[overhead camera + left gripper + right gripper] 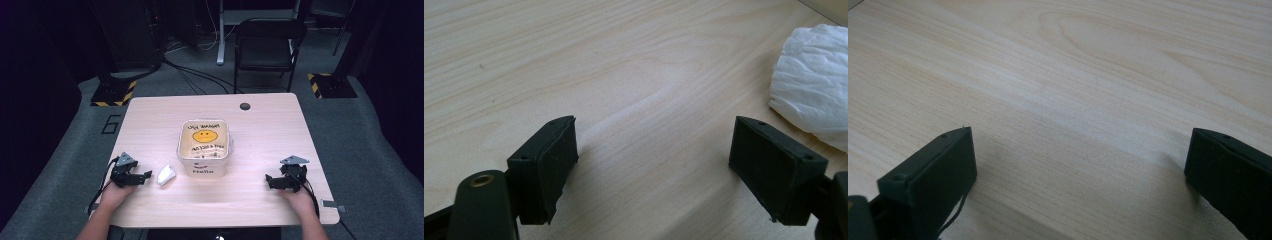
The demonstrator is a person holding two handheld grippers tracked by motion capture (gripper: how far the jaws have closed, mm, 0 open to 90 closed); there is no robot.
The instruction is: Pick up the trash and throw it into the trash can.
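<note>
Both grippers rested low on the desk, one at each near corner, with nothing between their jaws.

Left gripper: held in the person's left hand at the near left, pointing right toward the middle of the desk. Jaws stood wide apart; in the left gripper view bare wood lay between them. A crumpled white wad of paper lay on the desk just right of the jaw tips, apart from them; in the left gripper view the wad sat beyond and beside the right-hand jaw, not touched.

Right gripper: held in the right hand at the near right, pointing left. Jaws also wide apart in its own view, over bare wood.

A square white tub stood upright in the middle of the desk, between the two grippers and just right of the wad. It carried a yellow smiley face and some handwriting, too small to read fully. A dark chair stood on the floor beyond the far edge.
</note>
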